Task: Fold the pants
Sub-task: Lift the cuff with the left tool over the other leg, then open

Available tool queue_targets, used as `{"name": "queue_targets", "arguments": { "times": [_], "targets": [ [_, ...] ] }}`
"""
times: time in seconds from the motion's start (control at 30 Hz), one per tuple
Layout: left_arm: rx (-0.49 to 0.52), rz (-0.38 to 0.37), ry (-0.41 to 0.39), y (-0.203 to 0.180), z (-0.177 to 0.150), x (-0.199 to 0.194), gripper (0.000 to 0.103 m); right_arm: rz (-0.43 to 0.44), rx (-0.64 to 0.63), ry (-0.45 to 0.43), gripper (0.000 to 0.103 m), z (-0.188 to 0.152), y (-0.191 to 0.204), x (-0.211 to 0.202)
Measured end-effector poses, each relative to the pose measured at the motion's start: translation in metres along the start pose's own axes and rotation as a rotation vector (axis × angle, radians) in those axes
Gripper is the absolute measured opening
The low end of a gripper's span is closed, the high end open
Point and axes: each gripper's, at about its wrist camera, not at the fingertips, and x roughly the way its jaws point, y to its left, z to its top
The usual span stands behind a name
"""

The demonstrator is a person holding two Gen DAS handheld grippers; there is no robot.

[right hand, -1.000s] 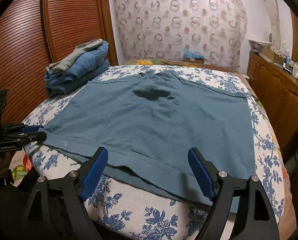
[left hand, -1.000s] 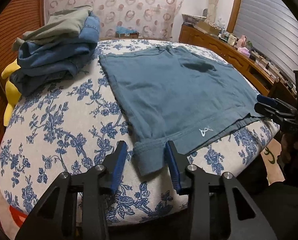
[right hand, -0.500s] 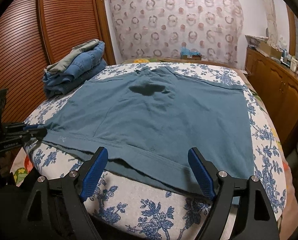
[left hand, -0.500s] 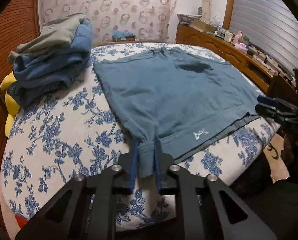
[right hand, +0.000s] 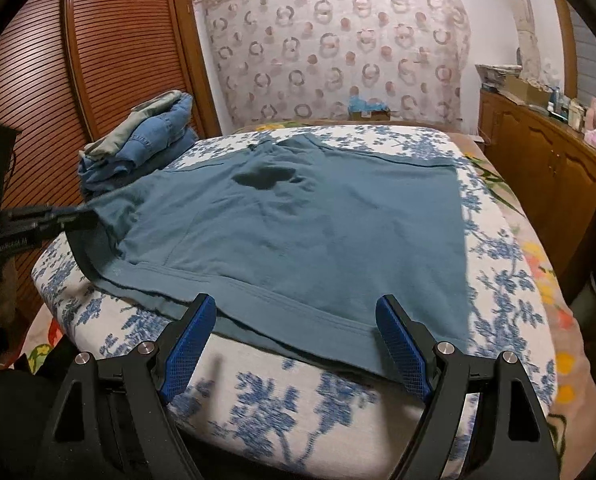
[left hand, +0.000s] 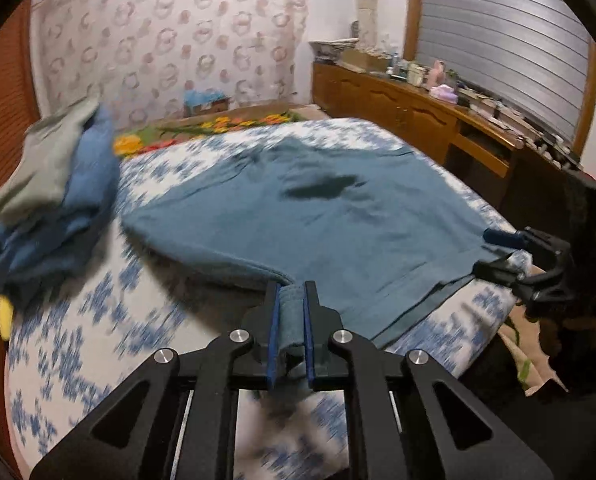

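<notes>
Left wrist view: left gripper [left hand: 292, 312] clamped on a rolled corner of the teal pants [left hand: 337, 216], cloth bunched between the blue pads [left hand: 273, 332]; that corner is raised off the bed [left hand: 78, 340], fabric sloping from it down to the bedspread. Rest of the pants lies flat across the floral bedspread (a dark patch shows near the far middle). Right wrist view: right gripper [right hand: 296, 344] has its jaws wide apart, nothing pinched; the near hem of the pants runs between the two fingers, which sit at the bed's near edge. Stack of folded clothes [right hand: 146, 140] at far left of the bed, beside the pants' far-left edge. Wooden dresser [right hand: 545, 168] along the right wall, cluttered on top. Slatted wooden doors [right hand: 98, 60] on the left. Nothing lies on the pants.
</notes>
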Motion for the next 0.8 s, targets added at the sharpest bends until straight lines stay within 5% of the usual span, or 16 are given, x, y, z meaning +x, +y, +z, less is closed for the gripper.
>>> {"name": "queue_targets", "arguments": {
  "times": [0.8],
  "targets": [
    [0.194, -0.199, 0.034, -0.142, 0.076, 0.055, 0.011, -0.120, 0.114, -0.075, 0.084, -0.022, -0.073, -0.051]
  ]
}}
